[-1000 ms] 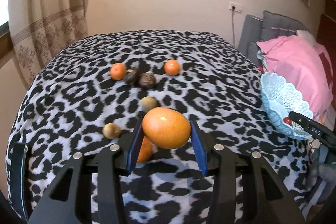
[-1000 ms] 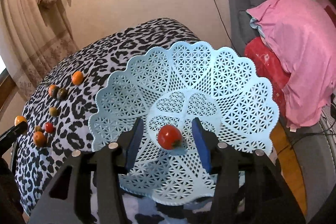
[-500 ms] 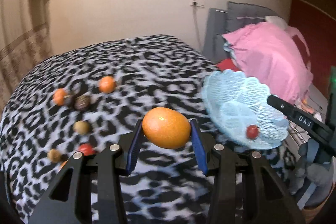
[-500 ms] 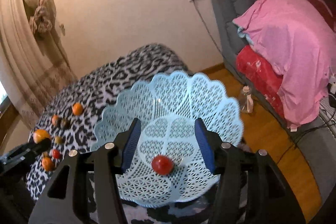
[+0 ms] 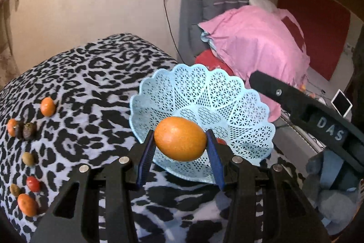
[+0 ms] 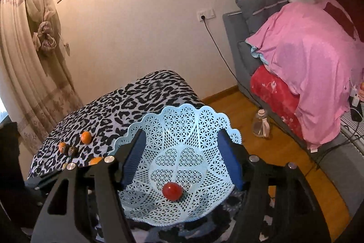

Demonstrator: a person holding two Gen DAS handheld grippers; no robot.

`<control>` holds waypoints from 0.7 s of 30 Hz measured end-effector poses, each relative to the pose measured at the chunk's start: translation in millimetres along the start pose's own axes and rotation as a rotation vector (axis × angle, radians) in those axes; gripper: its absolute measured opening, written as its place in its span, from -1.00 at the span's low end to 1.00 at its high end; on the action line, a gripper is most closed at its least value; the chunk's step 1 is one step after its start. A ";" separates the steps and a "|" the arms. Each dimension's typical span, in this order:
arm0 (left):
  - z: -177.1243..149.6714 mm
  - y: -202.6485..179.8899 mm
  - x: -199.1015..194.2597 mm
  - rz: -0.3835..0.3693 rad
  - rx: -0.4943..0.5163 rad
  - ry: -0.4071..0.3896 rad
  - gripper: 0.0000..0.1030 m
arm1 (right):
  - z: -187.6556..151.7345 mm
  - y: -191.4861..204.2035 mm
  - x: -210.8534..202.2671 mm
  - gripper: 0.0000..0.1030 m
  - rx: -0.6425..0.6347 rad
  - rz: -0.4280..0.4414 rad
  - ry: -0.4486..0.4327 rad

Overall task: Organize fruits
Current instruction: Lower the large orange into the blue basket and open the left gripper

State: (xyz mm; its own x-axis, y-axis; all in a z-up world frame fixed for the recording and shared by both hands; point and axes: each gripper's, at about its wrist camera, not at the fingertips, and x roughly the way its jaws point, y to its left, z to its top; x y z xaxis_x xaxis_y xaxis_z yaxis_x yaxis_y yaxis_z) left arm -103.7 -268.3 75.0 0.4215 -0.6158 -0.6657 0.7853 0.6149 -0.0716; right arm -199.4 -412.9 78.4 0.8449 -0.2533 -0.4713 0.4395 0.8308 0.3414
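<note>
Left wrist view: left gripper (image 5: 180, 142) clamps an orange (image 5: 180, 138) over the blue lattice basket's (image 5: 204, 92) near rim; right gripper (image 6: 182, 161), jaws just widened, stands released above the tomato (image 6: 172, 191).

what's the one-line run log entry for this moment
left gripper: shut on large orange fruit | right gripper: open, empty, jaws just widened | pale blue lattice plastic basket: small red tomato
</note>
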 end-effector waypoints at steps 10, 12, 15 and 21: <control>-2.5 13.5 -4.7 0.007 -0.038 -0.018 0.35 | -1.2 0.9 0.1 0.47 0.000 -0.002 -0.008; -4.3 18.0 -4.7 0.018 -0.046 -0.019 0.46 | -2.0 1.3 -0.8 0.54 0.000 -0.002 -0.017; -6.5 23.4 -6.1 0.029 -0.060 -0.022 0.52 | -2.3 2.8 -2.1 0.56 -0.005 -0.002 -0.031; -9.0 30.3 -15.1 0.068 -0.061 -0.059 0.70 | -0.1 2.6 -12.1 0.70 0.005 -0.003 -0.093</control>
State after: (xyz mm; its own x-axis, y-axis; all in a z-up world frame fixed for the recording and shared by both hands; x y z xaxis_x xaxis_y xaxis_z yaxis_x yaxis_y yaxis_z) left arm -90.3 -236.0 76.3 0.5003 -0.5988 -0.6254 0.7256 0.6841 -0.0745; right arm -208.6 -407.7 84.9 0.8682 -0.3008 -0.3948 0.4433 0.8276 0.3443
